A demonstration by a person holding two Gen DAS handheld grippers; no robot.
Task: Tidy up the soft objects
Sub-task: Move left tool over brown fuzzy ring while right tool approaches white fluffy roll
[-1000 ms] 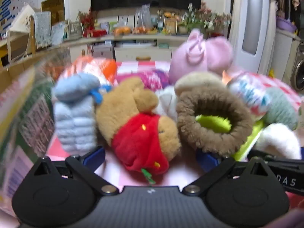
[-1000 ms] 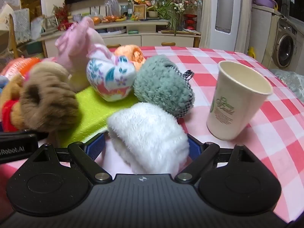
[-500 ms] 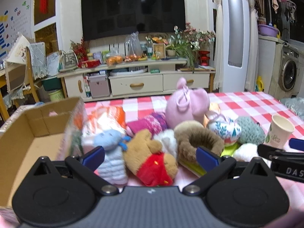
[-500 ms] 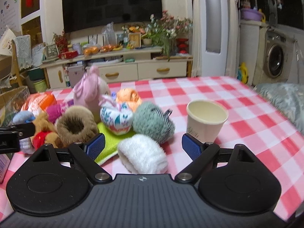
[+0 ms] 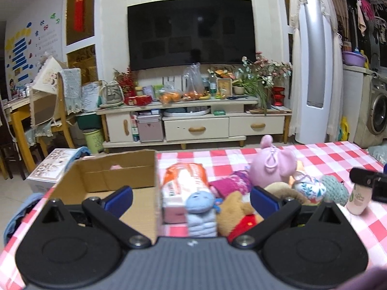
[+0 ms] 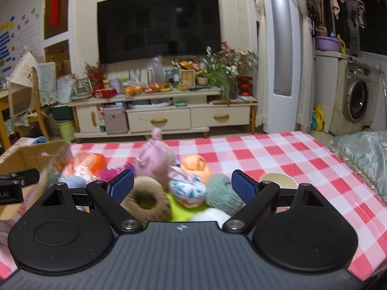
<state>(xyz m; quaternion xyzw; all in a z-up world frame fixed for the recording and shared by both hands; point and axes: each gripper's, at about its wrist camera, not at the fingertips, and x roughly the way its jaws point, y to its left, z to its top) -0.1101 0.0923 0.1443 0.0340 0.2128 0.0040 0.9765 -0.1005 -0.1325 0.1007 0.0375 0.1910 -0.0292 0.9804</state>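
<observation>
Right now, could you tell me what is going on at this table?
A person holds a gripper in each hand above a red-checked table, sorting soft things. The left gripper and right gripper are both open and empty. A pile of plush toys and knitted pieces lies on the cloth, a paper cup stands beside it, and an open cardboard box sits at the left.

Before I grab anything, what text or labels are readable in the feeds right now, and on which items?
"AI": end of a white marking on the left gripper's body, rest cut off by the frame edge.
Paper cup: green print, too blurred to read.
Orange and white pack: lettering blurred, unreadable.
Wall stickers: too small to read.
Right gripper's body: no readable marking.
</observation>
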